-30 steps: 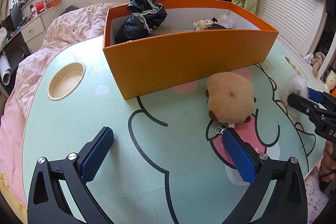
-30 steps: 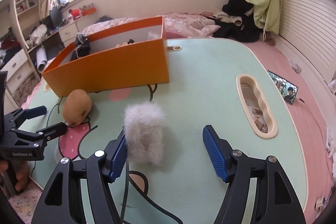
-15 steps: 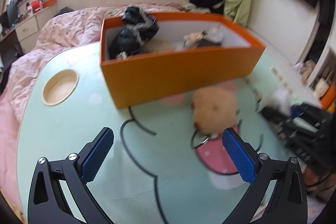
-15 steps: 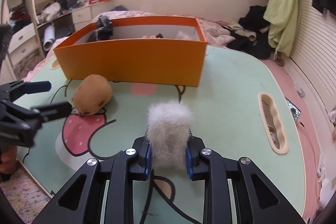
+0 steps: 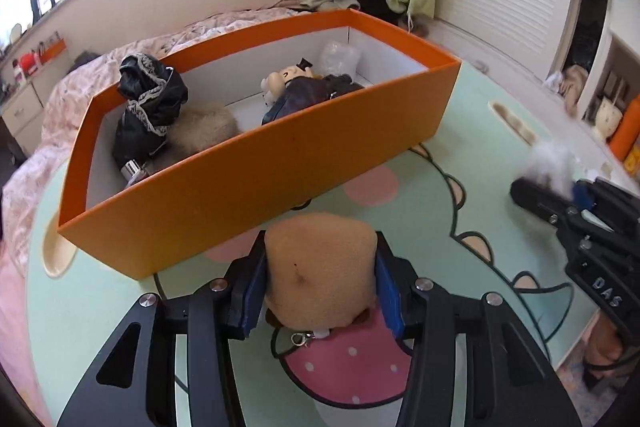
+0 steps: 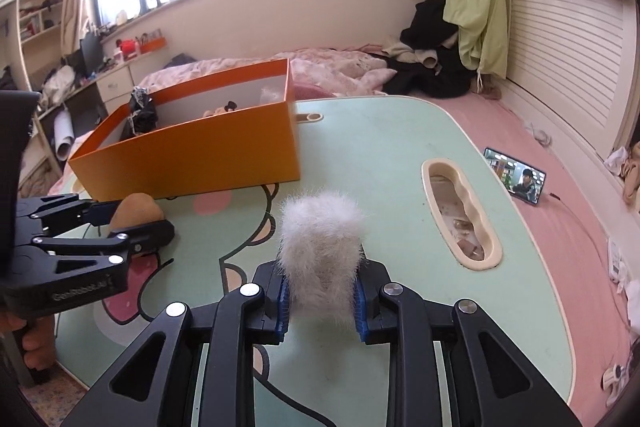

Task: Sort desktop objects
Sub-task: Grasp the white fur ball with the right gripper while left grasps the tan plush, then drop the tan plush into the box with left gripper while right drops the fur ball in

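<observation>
The brown plush toy point(image 5: 320, 275) is sitting on the mint-green table point(image 5: 100, 307), just in front of the orange box point(image 5: 256, 175), and the left gripper point(image 5: 320, 287) is closing its jaws on it: both blue pads are already meeting the toy's sides, and its small metal clasp is dangling below. The white fluffy toy point(image 6: 320, 239) is sitting further along the same table, and the right gripper point(image 6: 322, 303) is pinching it firmly, jaws drawn in tight against the fur. From the left wrist view that gripper and its tuft of white fur are showing blurred at the right edge.

Judging by this, the pick-up step is finishing for both toys at once. The next move is likely calling for lifting each toy clear of the box's near wall, carrying it over the opening, and releasing it inside; the soft bodies are probably squashing under the pads, so a loose hold could slip.

The box is standing open and already holding a black lace-trimmed bundle point(image 5: 150, 107) at its left end, a tan furry thing point(image 5: 204, 127) beside it, a small doll point(image 5: 292, 87) near the middle, and a clear plastic wrapper point(image 5: 340, 55) at the far corner. A recessed slot point(image 6: 460, 207) in the table is holding a few small bits that are too unclear to name.
</observation>
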`<move>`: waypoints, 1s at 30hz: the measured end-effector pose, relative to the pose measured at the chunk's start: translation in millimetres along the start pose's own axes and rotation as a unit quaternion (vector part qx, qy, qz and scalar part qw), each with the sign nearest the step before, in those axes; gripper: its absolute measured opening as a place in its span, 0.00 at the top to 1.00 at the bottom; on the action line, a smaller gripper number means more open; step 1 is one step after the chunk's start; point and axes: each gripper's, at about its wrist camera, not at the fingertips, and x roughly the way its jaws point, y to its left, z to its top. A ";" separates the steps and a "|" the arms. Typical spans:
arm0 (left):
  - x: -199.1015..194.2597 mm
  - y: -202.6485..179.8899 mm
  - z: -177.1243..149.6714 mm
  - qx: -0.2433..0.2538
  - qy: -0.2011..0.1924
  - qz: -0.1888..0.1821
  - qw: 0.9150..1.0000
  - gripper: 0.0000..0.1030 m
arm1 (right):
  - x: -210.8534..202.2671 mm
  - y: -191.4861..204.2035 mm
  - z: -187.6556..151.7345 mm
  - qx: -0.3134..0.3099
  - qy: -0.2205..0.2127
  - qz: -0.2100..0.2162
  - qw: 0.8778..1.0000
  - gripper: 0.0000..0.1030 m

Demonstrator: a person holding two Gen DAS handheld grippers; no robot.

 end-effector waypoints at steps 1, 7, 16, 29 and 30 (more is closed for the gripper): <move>-2.0 2.4 -1.2 -0.004 -0.002 0.000 1.000 0.53 | 0.0 -0.2 0.1 0.000 0.000 0.000 1.000 0.77; -33.1 24.7 -6.2 -0.039 -0.039 -0.005 0.998 0.53 | 0.9 7.9 2.5 -0.021 0.003 0.002 1.000 0.77; -72.1 61.5 40.1 -0.056 -0.099 0.009 0.994 0.53 | -2.2 35.4 68.6 -0.022 -0.022 0.086 0.996 0.77; -17.6 94.3 80.4 -0.091 -0.045 0.045 0.994 0.29 | 76.6 60.3 133.6 0.018 0.084 0.077 0.993 0.48; -19.2 93.6 77.4 -0.090 -0.049 0.051 0.993 0.22 | 77.0 59.0 131.4 0.021 0.086 0.075 0.993 0.47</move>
